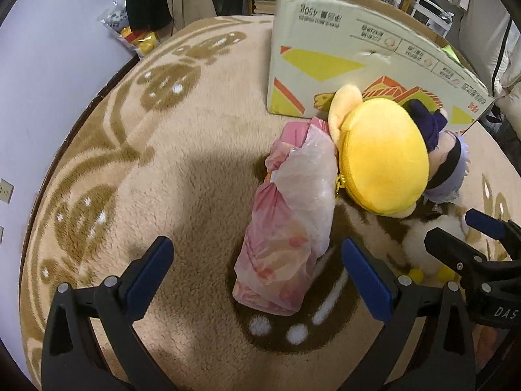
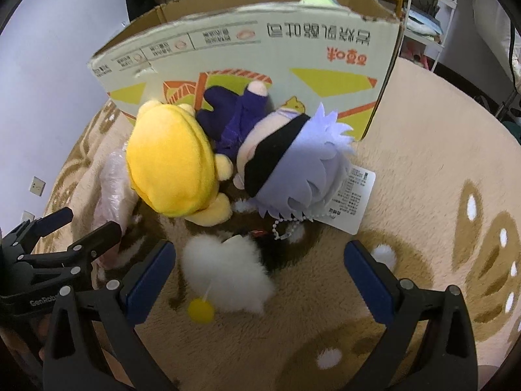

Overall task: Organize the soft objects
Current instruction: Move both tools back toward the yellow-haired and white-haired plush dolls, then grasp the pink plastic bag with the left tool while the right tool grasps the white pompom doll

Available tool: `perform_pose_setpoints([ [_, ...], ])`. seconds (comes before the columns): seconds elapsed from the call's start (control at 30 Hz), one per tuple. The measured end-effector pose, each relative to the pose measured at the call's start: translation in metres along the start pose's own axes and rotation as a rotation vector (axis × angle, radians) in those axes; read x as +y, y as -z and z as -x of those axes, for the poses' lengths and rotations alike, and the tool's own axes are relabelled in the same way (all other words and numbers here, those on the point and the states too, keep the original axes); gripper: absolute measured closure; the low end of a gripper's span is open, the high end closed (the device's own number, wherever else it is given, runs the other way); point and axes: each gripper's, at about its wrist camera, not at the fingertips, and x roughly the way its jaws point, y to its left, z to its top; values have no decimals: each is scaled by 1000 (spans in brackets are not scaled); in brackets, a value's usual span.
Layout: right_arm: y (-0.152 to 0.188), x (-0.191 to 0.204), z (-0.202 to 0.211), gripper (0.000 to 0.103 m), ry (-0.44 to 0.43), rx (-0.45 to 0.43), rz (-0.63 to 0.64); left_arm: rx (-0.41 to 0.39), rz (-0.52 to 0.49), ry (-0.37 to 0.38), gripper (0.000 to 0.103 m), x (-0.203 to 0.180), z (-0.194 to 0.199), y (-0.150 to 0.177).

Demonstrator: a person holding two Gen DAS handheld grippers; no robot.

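A pink bundle in a clear plastic bag (image 1: 286, 224) lies on the rug between my left gripper's fingers; the left gripper (image 1: 257, 273) is open and empty just above its near end. A yellow plush (image 1: 384, 159) leans beside it, also in the right wrist view (image 2: 172, 159). A doll with pale purple hair and a black blindfold (image 2: 286, 166) lies against the cardboard box (image 2: 260, 52). A white fluffy toy with a yellow ball (image 2: 224, 273) sits between the fingers of my open, empty right gripper (image 2: 260, 277).
The tall cardboard box (image 1: 342, 52) stands open-topped behind the toys on a round beige and brown rug (image 1: 162, 179). A white wall is at the left; shelves and clutter stand behind. The right gripper shows in the left wrist view (image 1: 469, 244).
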Motion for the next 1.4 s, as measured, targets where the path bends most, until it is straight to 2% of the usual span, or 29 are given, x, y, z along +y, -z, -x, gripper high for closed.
perform_pose_setpoints([
  [0.33, 4, 0, -19, 6, 2, 70, -3, 41, 5, 16, 2, -3, -17, -1],
  [0.37, 5, 0, -20, 7, 9, 73, -1, 43, 3, 19, 4, -3, -19, -1],
  [0.43, 5, 0, -23, 12, 22, 81, 8, 46, -6, 26, 14, -5, -20, -1],
  [0.5, 5, 2, -24, 22, 56, 86, 31, 52, -14, 24, 18, -7, -22, 0],
  [0.73, 6, -2, -21, 33, 34, 66, 4, 48, -21, 17, 23, -9, -25, -1],
  [0.87, 3, 2, -18, 48, 22, 50, 19, 47, -40, 8, 25, -12, -28, -3],
  [0.93, 4, 6, -18, 54, 24, 47, 39, 46, -50, 14, 31, -15, -29, -2],
  [1.0, 4, 10, -19, 55, 31, 48, 56, 44, -53, 14, 35, -16, -28, -1],
  [1.07, 4, 11, -20, 55, 29, 49, 54, 38, -51, 24, 44, -16, -27, -1],
  [1.1, 2, 19, -22, 55, 27, 49, 50, 38, -51, 37, 53, -15, -27, -1],
  [1.13, 2, 19, -22, 55, 23, 50, 45, 35, -52, 47, 55, -15, -25, 0],
  [1.4, 2, 15, -24, 64, 23, 44, 45, 24, -66, 71, 60, -18, -16, 5],
])
